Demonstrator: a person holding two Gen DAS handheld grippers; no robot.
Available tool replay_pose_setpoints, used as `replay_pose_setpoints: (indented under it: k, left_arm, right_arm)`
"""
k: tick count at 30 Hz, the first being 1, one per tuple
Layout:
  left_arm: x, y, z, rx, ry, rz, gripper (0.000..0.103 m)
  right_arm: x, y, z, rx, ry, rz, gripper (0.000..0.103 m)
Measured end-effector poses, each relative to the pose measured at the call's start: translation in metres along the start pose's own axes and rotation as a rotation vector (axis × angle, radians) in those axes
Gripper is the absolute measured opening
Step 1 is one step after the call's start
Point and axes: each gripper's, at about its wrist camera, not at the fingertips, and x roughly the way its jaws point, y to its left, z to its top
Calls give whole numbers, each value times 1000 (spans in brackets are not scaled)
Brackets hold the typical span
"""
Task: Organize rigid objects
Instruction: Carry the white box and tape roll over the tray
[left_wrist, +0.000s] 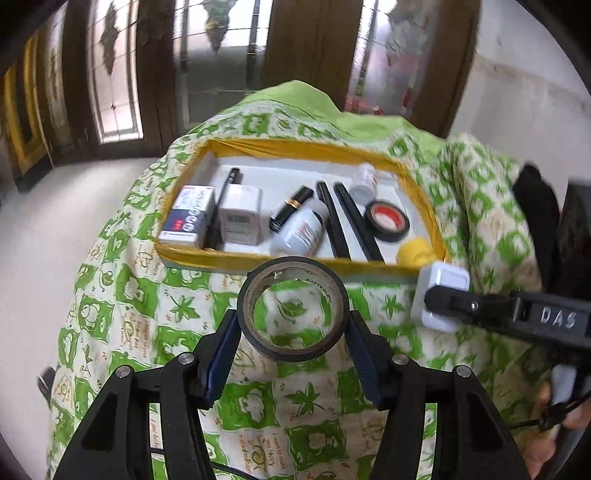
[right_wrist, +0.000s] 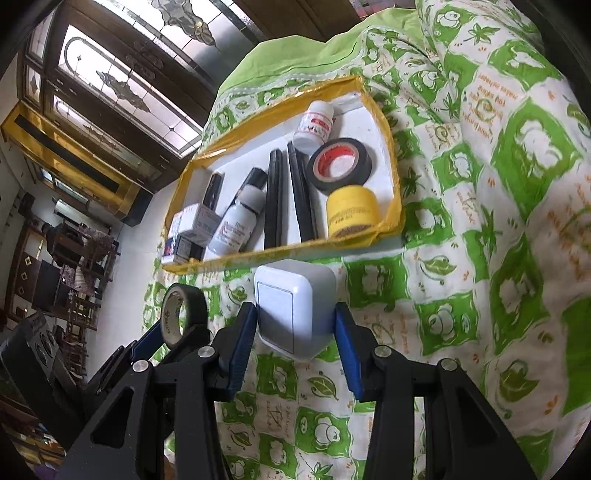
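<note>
My left gripper (left_wrist: 293, 325) is shut on a black tape roll (left_wrist: 258, 339) and holds it in front of the yellow-edged tray (left_wrist: 295, 146). My right gripper (right_wrist: 295, 317) is shut on a white wall switch (right_wrist: 291, 306), just before the tray's (right_wrist: 229, 144) near edge. The switch (left_wrist: 439, 284) and right gripper (left_wrist: 428, 301) also show in the left wrist view. The black tape roll (right_wrist: 184, 310) shows left in the right wrist view. The tray holds small boxes (left_wrist: 192, 216), white bottles (left_wrist: 301, 230), two black sticks (left_wrist: 340, 218), a black-red tape roll (left_wrist: 388, 221) and a yellow tape roll (right_wrist: 352, 210).
A green and white patterned cloth (left_wrist: 177, 314) covers the surface under the tray. A wooden door with glass panes (left_wrist: 114, 74) stands behind. White floor (left_wrist: 44, 229) lies to the left.
</note>
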Motion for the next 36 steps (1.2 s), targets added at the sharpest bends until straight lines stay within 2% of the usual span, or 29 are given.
replay_pose_setpoints:
  k: [3,16,25,36]
  left_arm:
    - [-4,10,9,-36,-11,-6,61]
    - [0,31,56,-36,-18,20,61]
    - [19,35,88,3,-7,50,61]
    - [43,26,115,26,2,44,61]
  right_arm:
    - [-1,-1,6,8,-2,8,42]
    - [0,-2,33,36,-18,43,42]
    - [-1,-2,67,52,-59,38,42]
    - [20,7,92,55,-41,39,42]
